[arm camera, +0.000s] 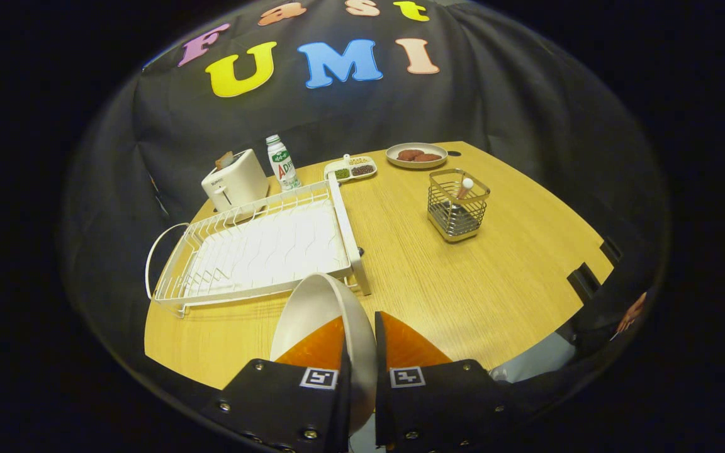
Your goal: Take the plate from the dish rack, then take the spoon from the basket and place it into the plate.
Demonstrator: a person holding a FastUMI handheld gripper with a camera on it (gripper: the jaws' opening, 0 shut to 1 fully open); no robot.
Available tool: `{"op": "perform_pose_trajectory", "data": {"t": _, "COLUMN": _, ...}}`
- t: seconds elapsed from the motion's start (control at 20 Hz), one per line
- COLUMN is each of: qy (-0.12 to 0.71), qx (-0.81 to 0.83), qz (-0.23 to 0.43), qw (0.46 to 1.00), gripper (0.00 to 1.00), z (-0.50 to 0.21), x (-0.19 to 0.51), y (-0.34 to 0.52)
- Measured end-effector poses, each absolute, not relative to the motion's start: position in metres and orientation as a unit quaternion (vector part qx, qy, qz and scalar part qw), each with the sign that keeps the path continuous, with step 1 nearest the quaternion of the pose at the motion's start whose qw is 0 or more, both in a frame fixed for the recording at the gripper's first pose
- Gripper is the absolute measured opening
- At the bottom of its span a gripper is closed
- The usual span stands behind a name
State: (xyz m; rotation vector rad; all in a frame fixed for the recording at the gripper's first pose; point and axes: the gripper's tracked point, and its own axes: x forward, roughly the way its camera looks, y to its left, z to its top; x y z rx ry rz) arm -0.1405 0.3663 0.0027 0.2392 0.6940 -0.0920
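My gripper (360,327) is shut on the rim of a pale plate (312,308), which stands on edge between the fingers, its hollow side turned left. It hangs above the wooden table (463,283), just in front of the near right corner of the white wire dish rack (262,251). The rack's slots hold nothing. Beyond the fingers to the right stands a metal wire basket (458,205) with a spoon (465,187) upright inside, its pale handle end poking above the rim.
Behind the rack stand a white toaster (235,182) and a small bottle (282,162). Farther back lie a divided condiment tray (351,168) and a plate with brown patties (416,155). Black clamps (583,280) grip the table's right edge.
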Motion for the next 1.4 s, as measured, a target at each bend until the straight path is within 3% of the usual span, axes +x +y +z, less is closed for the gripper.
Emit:
{"op": "perform_pose_trajectory", "data": {"t": 0.3, "qy": 0.353, "qx": 0.193, "qz": -0.025, "qw": 0.915, "gripper": 0.16, "z": -0.020, "x": -0.140, "y": 0.379}}
{"op": "perform_pose_trajectory", "data": {"t": 0.7, "qy": 0.362, "qx": 0.168, "qz": -0.055, "qw": 0.915, "gripper": 0.24, "z": -0.032, "x": -0.135, "y": 0.350}}
{"op": "perform_pose_trajectory", "data": {"t": 1.4, "qy": 0.253, "qx": 0.137, "qz": -0.121, "qw": 0.950, "gripper": 0.26, "z": 0.052, "x": -0.088, "y": 0.265}}
